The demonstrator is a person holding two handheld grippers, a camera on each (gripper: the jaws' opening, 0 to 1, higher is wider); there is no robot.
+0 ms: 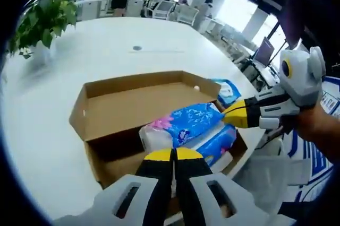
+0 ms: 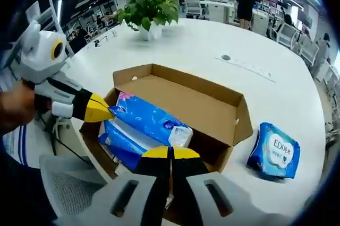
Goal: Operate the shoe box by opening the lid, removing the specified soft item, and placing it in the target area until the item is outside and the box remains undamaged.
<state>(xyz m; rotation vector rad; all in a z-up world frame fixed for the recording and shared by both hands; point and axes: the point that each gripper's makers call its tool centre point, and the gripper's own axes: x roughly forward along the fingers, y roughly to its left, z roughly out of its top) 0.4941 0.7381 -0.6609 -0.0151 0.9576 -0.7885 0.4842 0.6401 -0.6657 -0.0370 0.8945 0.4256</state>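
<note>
White table (image 2: 212,40): box (image 2: 212,110) (tissue packs (image 2: 151,121) inside)

White round table with a few things on it
An open cardboard box (image 2: 212,114) sits near the table's (image 1: 106,61) near edge; a blue wipes pack (image 2: 274,150) lies just beside it, a potted plant (image 2: 150,15) stands far back, and a small round grommet (image 1: 137,48) is set in the top

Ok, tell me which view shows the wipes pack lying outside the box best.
The right gripper view: the blue wipes pack lies whole on the white table, clear of the cardboard box, label readable. The left gripper view shows just a corner of it behind the box's far wall.
</note>
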